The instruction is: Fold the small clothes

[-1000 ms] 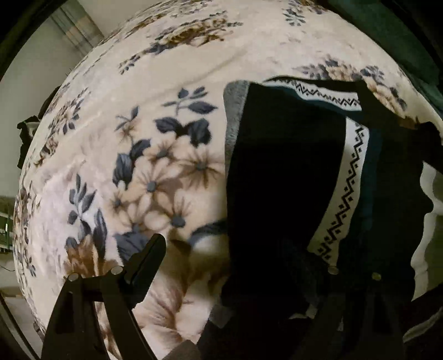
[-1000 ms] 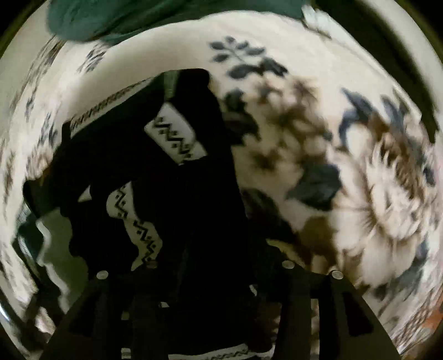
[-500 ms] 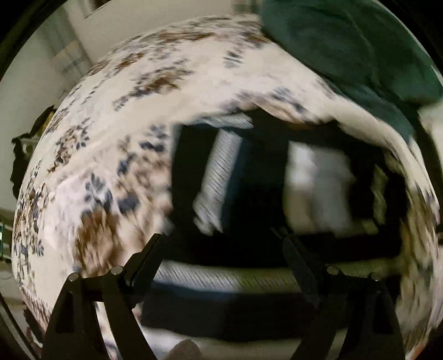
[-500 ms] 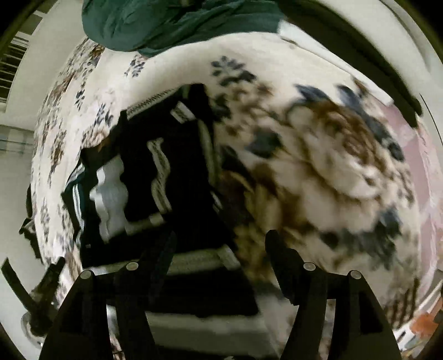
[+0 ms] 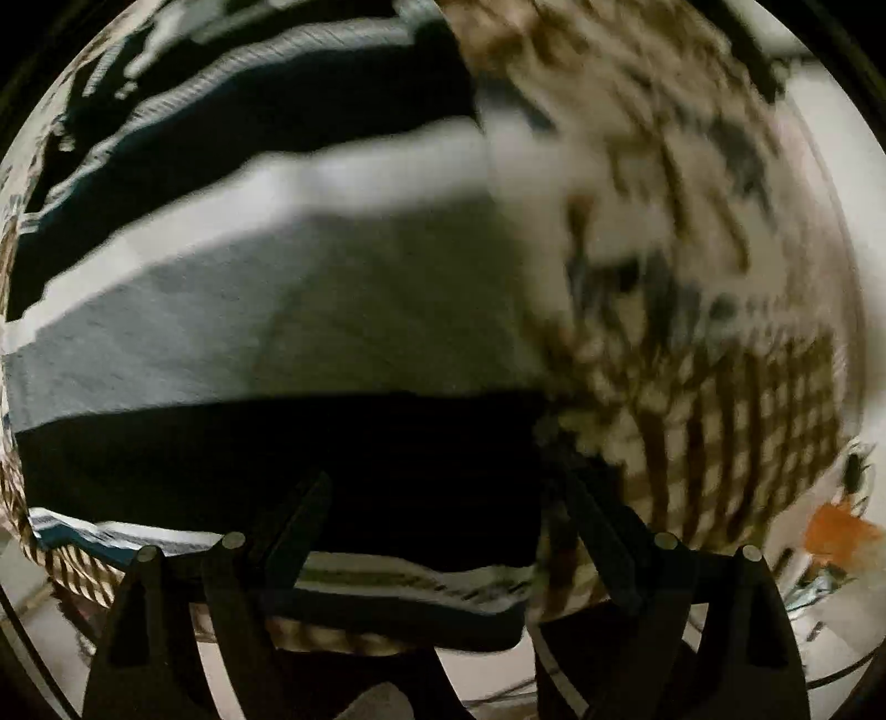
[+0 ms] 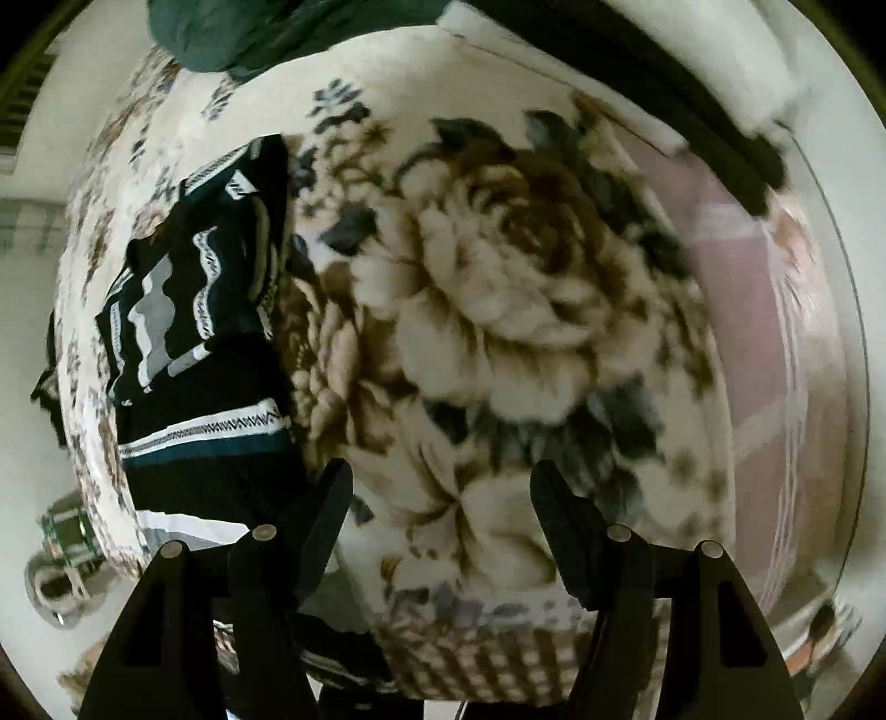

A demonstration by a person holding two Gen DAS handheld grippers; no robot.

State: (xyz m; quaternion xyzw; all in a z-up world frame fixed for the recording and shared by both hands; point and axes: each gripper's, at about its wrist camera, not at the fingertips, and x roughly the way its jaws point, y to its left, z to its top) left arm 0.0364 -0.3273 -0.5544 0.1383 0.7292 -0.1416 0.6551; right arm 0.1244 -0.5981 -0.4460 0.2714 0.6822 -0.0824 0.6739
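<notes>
Left gripper (image 5: 443, 509): two matte black, wedge-shaped fingers (image 5: 293, 526), silver screw heads behind them (two per side). Right gripper (image 6: 441, 501) looks identical, same black plastic, same silver screws.

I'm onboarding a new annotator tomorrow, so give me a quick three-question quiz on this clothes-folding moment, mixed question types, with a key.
1. True or false: the right gripper is shut on the dark patterned garment.
2. Multiple choice: in the right wrist view, the dark patterned garment lies on the floral blanket to which side of the gripper? A) left B) right C) directly between the fingers
3. Fill in: the heap at the top of the right wrist view, beyond the blanket, is dark ____ cloth.

Key
1. False. Both fingers stand apart with only blanket between them; the left gripper is open too, over the garment.
2. A
3. green
</notes>
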